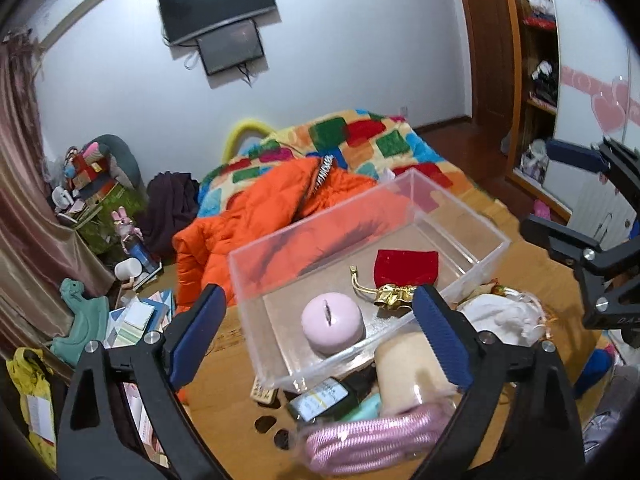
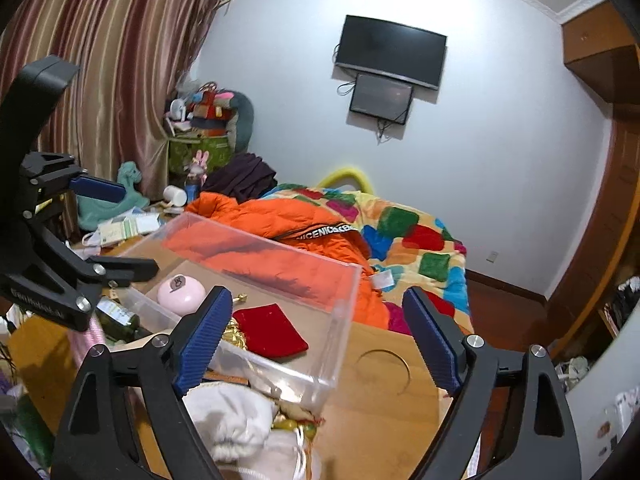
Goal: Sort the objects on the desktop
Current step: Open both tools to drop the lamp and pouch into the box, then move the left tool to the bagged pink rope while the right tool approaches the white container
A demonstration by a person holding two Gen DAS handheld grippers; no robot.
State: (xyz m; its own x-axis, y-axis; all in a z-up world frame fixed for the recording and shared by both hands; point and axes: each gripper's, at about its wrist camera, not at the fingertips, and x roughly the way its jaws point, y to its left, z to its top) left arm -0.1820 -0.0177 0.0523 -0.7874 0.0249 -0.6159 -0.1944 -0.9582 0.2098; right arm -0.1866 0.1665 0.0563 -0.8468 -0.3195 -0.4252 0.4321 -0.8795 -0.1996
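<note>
A clear plastic box [image 1: 460,216] [image 2: 340,320] stands on the wooden table. Inside it lie a round pink item [image 1: 333,326] [image 2: 181,298], a red velvet pouch [image 1: 406,266] [image 2: 270,332] and a small gold pouch [image 1: 394,297] [image 2: 236,336]. My left gripper [image 1: 320,336] is open above the box's near edge and holds nothing. My right gripper [image 2: 320,344] is open over the box's right end and holds nothing. Near the box lie a white drawstring bag [image 1: 504,318] [image 2: 236,416], a cream cylinder [image 1: 412,368], a dark bottle [image 1: 324,398] [image 2: 120,320] and a pink coiled cord [image 1: 376,436].
A bed with a patchwork blanket [image 1: 360,136] and an orange jacket [image 1: 256,216] lies just beyond the table. Papers, a white mug [image 1: 128,270] and toys crowd the left side. A round cutout [image 2: 384,372] marks the tabletop on the right. A wardrobe [image 1: 532,80] stands far right.
</note>
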